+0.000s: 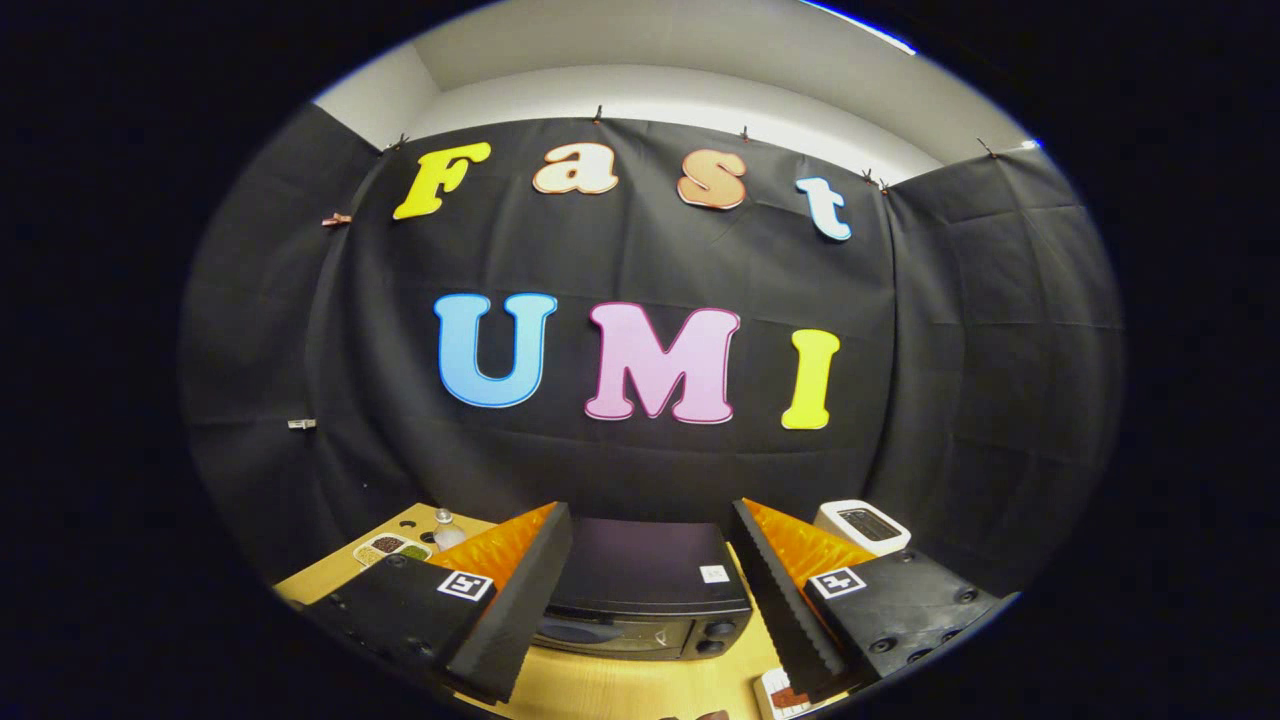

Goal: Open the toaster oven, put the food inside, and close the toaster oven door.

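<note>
Gripper view showed the gripper point(650, 600) held above the wooden counter point(600, 690) with its jaws spread wide and holding nothing; the black toaster oven point(645, 590) sat on the counter between the two fingers and just ahead of them, its door closed and two knobs at its right; a white appliance point(862, 526) stood beyond the right finger; a small divided dish point(392, 548) and a clear bottle point(447, 530) stood beyond the left finger; a white tray with food point(782, 697) lay near the right finger's tip, partly hidden.
</note>
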A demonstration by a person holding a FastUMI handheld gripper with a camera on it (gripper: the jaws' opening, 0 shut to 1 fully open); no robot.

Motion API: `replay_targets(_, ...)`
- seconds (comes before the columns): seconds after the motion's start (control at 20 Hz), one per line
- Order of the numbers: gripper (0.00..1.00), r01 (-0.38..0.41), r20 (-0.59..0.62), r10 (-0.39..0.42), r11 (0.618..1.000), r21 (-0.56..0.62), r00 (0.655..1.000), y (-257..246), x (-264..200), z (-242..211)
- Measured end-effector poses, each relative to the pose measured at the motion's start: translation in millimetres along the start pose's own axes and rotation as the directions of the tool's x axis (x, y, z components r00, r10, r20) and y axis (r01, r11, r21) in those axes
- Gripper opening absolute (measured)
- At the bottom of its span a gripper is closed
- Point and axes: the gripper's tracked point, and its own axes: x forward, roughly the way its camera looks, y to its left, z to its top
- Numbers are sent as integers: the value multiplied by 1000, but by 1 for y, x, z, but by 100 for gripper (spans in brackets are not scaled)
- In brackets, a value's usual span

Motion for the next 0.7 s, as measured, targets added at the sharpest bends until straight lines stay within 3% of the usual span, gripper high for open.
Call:
replay_targets(0.3, 98, -6, -122, 11, 999, 43, 992, 37, 35, -68)
replay_targets(0.7, 98, -16, -291, 28, 999, 42, 956, 59, 62, -149)
